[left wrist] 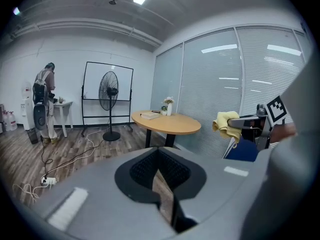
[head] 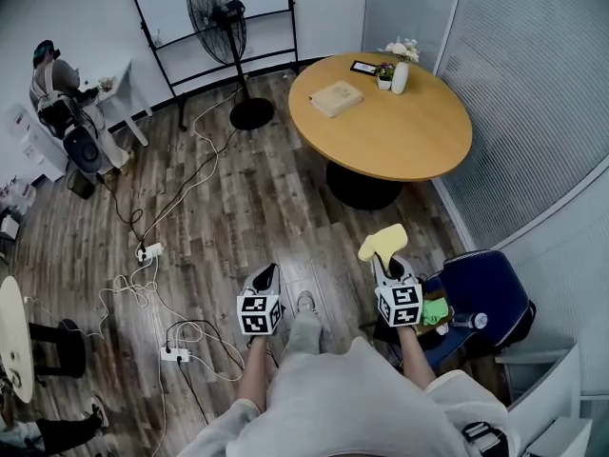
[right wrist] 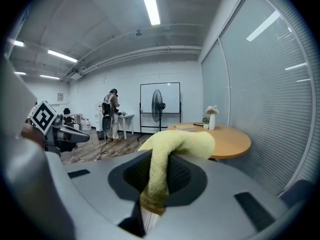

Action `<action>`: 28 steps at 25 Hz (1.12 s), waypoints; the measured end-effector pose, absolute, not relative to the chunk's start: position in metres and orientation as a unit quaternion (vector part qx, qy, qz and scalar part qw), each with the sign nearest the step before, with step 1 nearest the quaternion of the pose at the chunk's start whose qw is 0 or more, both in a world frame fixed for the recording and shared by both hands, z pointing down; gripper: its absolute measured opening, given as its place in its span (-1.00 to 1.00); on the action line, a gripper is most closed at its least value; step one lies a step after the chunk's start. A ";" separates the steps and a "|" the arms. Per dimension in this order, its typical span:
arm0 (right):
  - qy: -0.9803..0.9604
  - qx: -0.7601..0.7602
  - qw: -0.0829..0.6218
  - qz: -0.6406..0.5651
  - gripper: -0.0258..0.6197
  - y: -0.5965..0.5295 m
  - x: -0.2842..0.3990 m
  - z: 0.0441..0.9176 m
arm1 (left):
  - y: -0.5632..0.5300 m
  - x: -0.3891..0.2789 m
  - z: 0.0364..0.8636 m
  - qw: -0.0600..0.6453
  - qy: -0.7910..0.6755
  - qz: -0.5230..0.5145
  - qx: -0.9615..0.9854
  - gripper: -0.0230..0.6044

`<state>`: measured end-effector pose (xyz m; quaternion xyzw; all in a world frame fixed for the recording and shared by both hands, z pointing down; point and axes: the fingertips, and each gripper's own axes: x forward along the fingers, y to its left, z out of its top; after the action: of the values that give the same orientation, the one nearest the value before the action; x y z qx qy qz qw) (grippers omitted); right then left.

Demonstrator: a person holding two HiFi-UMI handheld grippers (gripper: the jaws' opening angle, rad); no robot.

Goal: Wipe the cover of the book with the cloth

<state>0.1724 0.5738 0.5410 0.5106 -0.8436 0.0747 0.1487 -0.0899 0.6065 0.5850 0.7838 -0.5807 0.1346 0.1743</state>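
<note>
**Right gripper (head: pixel 383 258) clamped on cloth (head: pixel 383 241), book (head: pixel 336 98) lying apart on the table (head: pixel 409 146)**

In the right gripper view, the jaws are seen closed on the yellow cloth (right wrist: pixel 177 145), which is pinched at its lower end and flops over to the gripper's two o'clock. The left gripper (head: pixel 269 274) is held level with it at its nine o'clock, and the two are well apart. The left gripper's jaws are drawn together to a thin slit, and nothing is caught between them. Both grippers are held above the wooden floor, well short of the table.

The tan book is seen lying flat on the round wooden table, near the rim at the table's ten o'clock in the head view. It lies at roughly twelve o'clock from the grippers and is touched by neither. A white vase (head: pixel 400 76) with flowers stands near the rim at the table's twelve o'clock, close beside the book. A standing fan (head: pixel 217 17) is placed at the table's nine o'clock, and a blue chair (head: pixel 485 288) sits at the right gripper's three o'clock.
</note>
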 end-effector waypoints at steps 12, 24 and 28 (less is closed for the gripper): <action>-0.836 0.519 0.156 0.081 -0.72 0.431 0.124 0.533 | 0.459 -0.136 0.584 0.186 -0.564 0.139 0.792 -0.89; -0.822 0.538 0.169 0.079 -0.72 0.331 0.094 0.528 | 0.337 -0.162 0.581 0.187 -0.537 0.135 0.812 -0.89; -0.819 0.542 0.170 0.077 -0.72 0.308 0.087 0.523 | 0.310 -0.165 0.578 0.186 -0.528 0.132 0.818 -0.89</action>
<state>0.0870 0.3082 0.5229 0.5422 -0.8192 0.0770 0.1704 -0.1654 0.3103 0.5782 0.8178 -0.5282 0.1324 0.1862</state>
